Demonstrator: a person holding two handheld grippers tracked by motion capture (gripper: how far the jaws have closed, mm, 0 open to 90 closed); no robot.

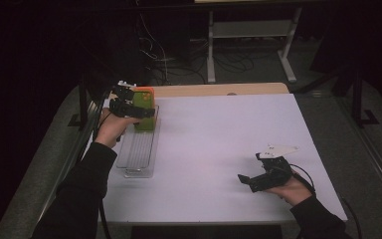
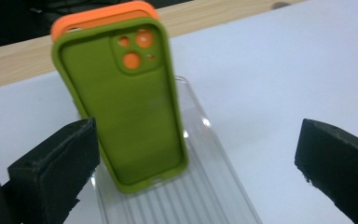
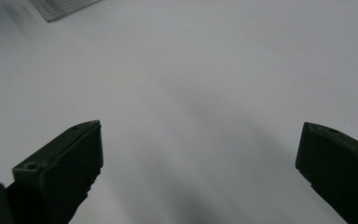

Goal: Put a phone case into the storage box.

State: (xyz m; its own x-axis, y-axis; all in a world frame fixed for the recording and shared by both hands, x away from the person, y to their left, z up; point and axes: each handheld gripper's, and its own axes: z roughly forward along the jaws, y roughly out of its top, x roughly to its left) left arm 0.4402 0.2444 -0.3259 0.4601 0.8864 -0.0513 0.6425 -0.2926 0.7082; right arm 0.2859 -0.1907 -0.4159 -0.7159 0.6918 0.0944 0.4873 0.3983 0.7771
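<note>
Two phone cases stand in front of the left gripper [image 2: 193, 154]: one green phone case [image 2: 126, 112] nearest its jaws and one orange phone case [image 2: 98, 16] directly behind it, touching it. One clear ribbed tray [image 2: 205, 196] lies under them, running back toward the gripper. The green case has three camera holes. Two grippers are in use: the left one at the cases, and one right gripper [image 1: 244, 180] well apart from them, over the single white table [image 1: 219, 139], jaws spread wide.
</note>
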